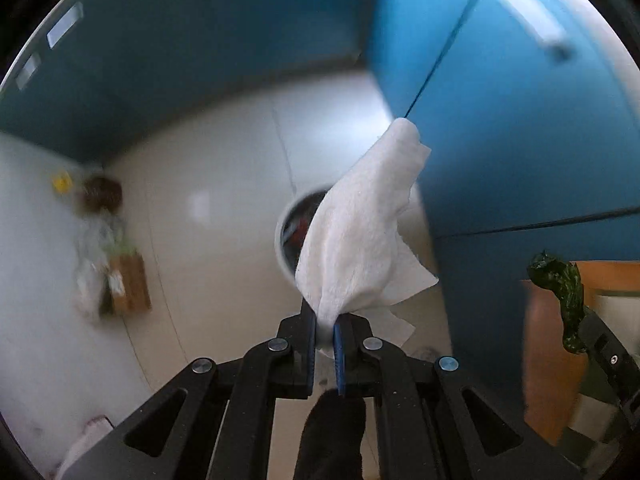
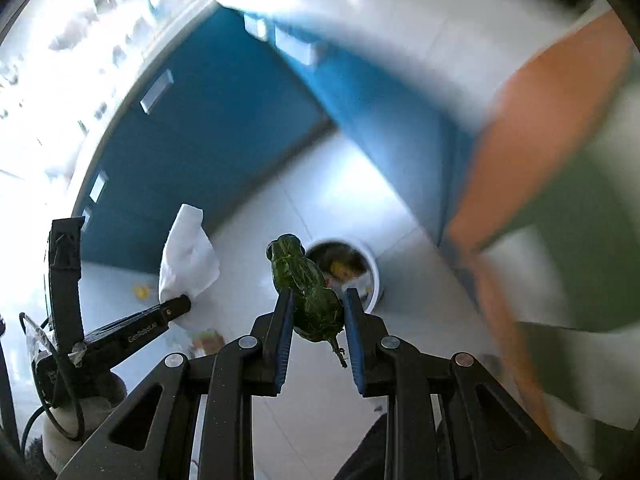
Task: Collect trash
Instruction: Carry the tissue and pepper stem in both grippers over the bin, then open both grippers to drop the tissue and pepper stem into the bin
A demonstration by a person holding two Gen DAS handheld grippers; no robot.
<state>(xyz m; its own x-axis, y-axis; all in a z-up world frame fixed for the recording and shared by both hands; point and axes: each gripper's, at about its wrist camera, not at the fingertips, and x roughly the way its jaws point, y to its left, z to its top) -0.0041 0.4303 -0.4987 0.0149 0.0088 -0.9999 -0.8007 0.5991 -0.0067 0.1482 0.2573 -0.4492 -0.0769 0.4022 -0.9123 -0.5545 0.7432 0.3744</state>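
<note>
My left gripper (image 1: 325,320) is shut on a white paper tissue (image 1: 360,228) that sticks up from its pads. It also shows in the right wrist view (image 2: 188,256), held by the left gripper (image 2: 180,304). My right gripper (image 2: 318,312) is shut on a crumpled dark green wrapper (image 2: 306,288), which also shows at the right edge of the left wrist view (image 1: 560,292). A round white bin (image 2: 370,276) with trash inside stands on the floor just beyond both grippers. In the left wrist view the bin (image 1: 285,232) is partly hidden behind the tissue.
Blue cabinet fronts (image 1: 520,140) rise around a pale tiled floor (image 1: 216,240). A brown cardboard box (image 1: 130,286) with bags and a yellow scrap (image 1: 61,182) lies on the floor at the left. An orange-brown wooden surface (image 2: 532,152) is at the right.
</note>
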